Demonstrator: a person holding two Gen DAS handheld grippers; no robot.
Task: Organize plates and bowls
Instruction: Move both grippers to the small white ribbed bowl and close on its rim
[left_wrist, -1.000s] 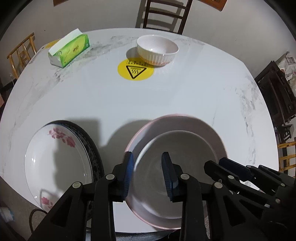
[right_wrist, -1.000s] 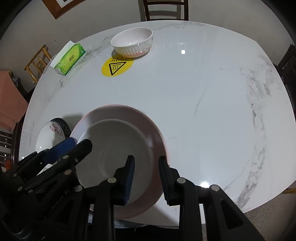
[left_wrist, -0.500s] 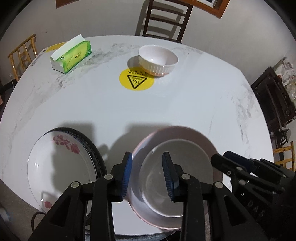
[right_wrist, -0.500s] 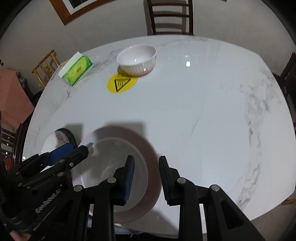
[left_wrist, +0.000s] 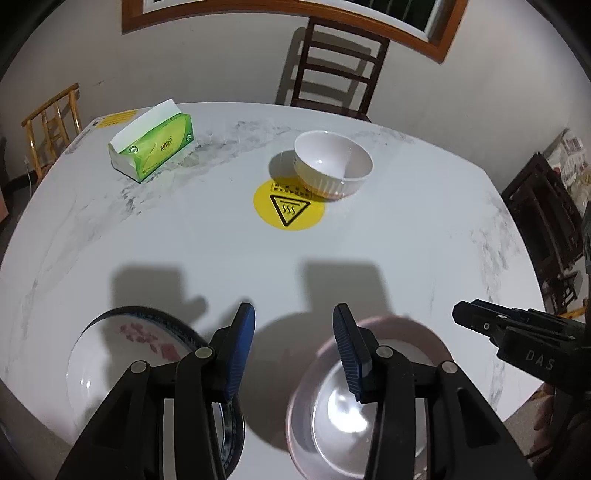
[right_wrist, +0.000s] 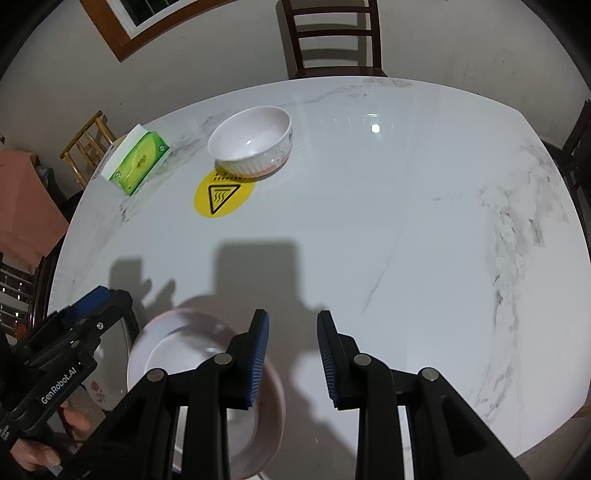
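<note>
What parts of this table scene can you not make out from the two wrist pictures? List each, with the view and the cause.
- Pink plate: near rim hidden by the left gripper in the left view; blurred in both.
- Flowered plate: near half covered by gripper arms, left view; what lies beneath its dark edge is unclear.
- Tissue box: print too small, right view.
- Bowl: underside unseen.
- Right gripper: empty, jaws apart.

1. We class this as a home dining room: round white marble table (left_wrist: 207, 251), dark wooden dining chair (left_wrist: 336, 66) against a plain wall.
2. We note bamboo chair (left_wrist: 55, 118), green tissue box (left_wrist: 155, 147), ribbed bowl (left_wrist: 332, 168), wood-framed window (right_wrist: 125, 22).
</note>
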